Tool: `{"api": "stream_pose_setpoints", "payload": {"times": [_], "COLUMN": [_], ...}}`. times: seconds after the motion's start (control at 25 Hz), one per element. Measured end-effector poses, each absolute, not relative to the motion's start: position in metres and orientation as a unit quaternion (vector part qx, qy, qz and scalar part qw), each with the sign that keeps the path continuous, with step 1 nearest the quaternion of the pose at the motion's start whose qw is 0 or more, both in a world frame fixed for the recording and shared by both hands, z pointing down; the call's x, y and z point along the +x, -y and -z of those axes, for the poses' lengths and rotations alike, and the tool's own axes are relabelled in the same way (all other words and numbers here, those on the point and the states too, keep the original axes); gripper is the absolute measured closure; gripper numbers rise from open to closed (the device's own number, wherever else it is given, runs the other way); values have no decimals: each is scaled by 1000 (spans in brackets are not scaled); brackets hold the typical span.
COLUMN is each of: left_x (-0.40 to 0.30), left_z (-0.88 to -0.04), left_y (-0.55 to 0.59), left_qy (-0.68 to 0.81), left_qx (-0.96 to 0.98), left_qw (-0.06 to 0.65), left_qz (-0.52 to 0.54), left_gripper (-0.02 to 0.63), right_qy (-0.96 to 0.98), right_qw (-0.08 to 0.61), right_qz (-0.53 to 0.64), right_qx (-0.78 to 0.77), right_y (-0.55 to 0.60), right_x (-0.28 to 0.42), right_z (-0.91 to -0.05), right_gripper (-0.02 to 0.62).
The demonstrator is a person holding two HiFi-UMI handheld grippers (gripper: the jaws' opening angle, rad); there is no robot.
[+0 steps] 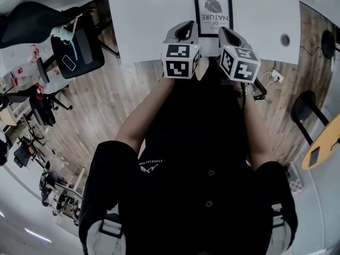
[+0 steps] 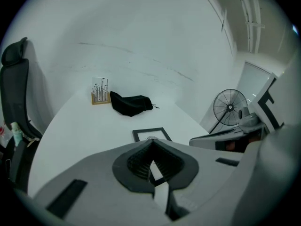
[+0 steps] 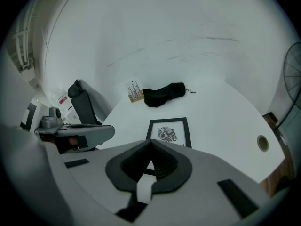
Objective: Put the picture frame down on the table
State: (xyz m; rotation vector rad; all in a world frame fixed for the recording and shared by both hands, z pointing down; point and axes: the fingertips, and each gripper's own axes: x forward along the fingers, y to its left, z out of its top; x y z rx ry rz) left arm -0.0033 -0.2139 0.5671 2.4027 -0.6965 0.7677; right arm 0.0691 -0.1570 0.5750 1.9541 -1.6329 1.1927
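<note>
The picture frame [image 1: 213,13] lay flat and face up on the white desk [image 1: 154,15], its leaf print showing, touched by neither tool. The left gripper [image 1: 185,31] and right gripper [image 1: 229,34] hung side by side over the desk's near edge, each with its fingers [image 2: 134,161] closed together on nothing. The set-down looked complete, with only pulling clear left to do. At the desk's far end a small wooden stand [image 3: 135,92] held a row of thin upright items, too small to identify, beside a slumped black pouch [image 3: 163,94] whose contents could not be seen.
</note>
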Motion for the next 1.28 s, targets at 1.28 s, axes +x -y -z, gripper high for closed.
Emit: {"api": "stream_pose_setpoints", "payload": {"times": [1.28], "left_x": [-9], "left_z": [-440], "left_y": [250], "left_qy": [247], "left_qx": [943], "left_qw": [143], "left_qz": [-171], "left_gripper": [600], "right_qy": [588], "right_qw": [95], "right_qz": [-309], "right_qx": [741], "right_y": [191], "right_x": [69], "right_z": [-449], "right_gripper": [595]}}
